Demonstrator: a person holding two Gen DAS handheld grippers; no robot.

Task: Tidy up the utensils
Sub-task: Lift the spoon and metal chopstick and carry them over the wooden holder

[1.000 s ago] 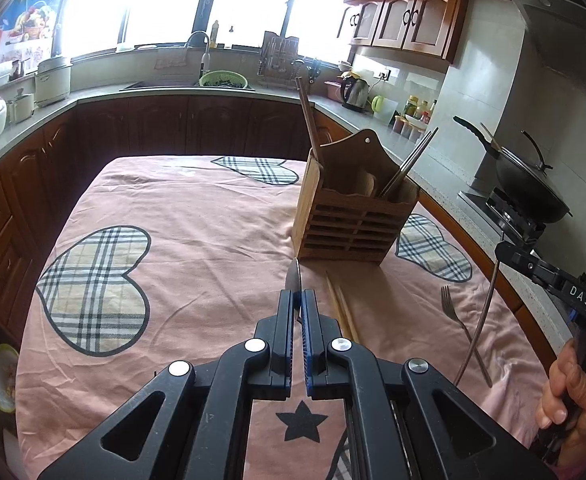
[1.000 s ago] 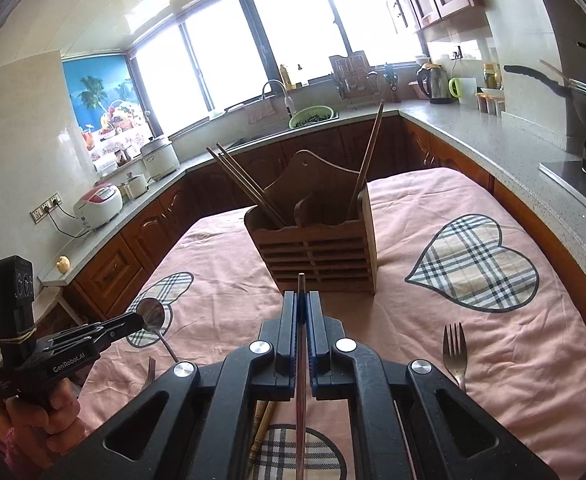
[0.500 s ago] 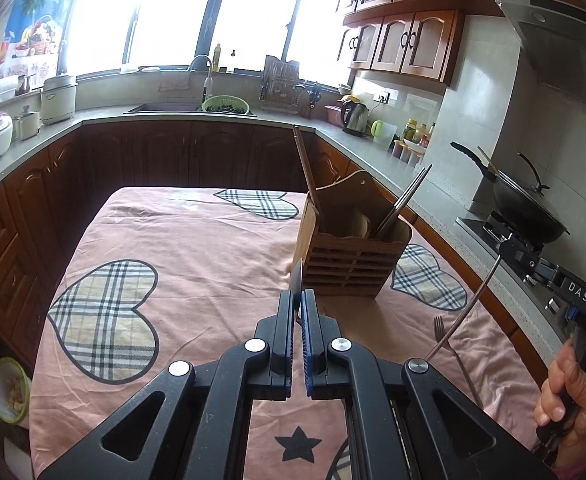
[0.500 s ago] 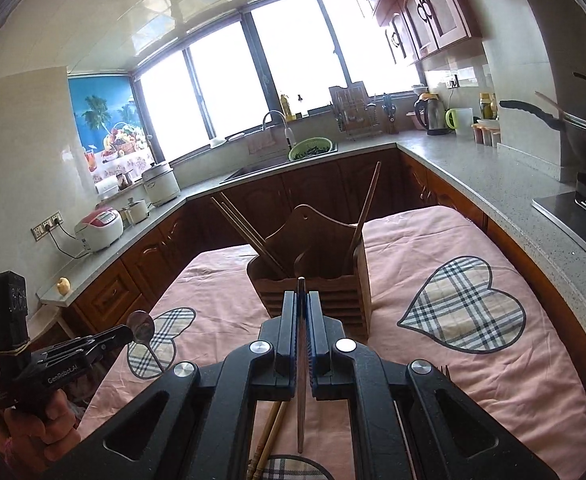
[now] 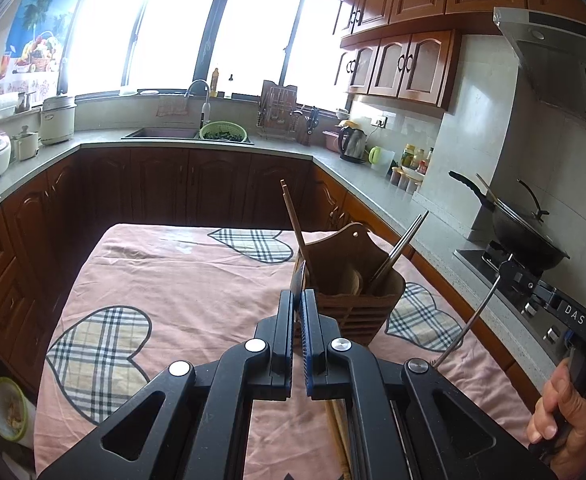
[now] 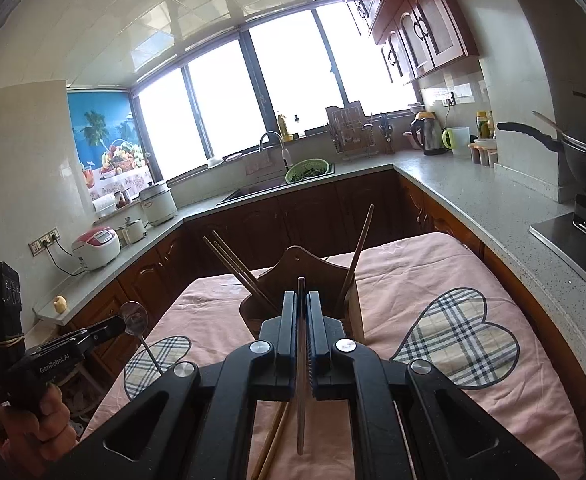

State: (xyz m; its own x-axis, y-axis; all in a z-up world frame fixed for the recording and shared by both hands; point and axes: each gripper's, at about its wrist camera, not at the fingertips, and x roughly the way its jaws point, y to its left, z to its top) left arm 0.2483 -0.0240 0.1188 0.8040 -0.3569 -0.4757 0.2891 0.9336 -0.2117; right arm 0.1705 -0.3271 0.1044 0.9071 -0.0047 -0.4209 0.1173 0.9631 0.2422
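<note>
The wooden holder (image 5: 347, 280) stands on the worktop (image 5: 181, 280), just past the left claw (image 5: 298, 300). That claw is pinched shut on a spoon (image 5: 303, 274). The right claw (image 5: 507, 268) is off to the right.

From the right claw (image 6: 302, 300), the holder (image 6: 293, 268) is straight ahead. This claw squeezes a thin metal stick (image 6: 301, 392), long way pointing at the holder. The left claw (image 6: 113, 326) grips the spoon (image 6: 134, 317), bowl up.

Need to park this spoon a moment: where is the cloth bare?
Bare cloth left of the holder, out to the big heart, and right of the holder around the other heart. Crowded near the front edge, where chopsticks lie.
</note>
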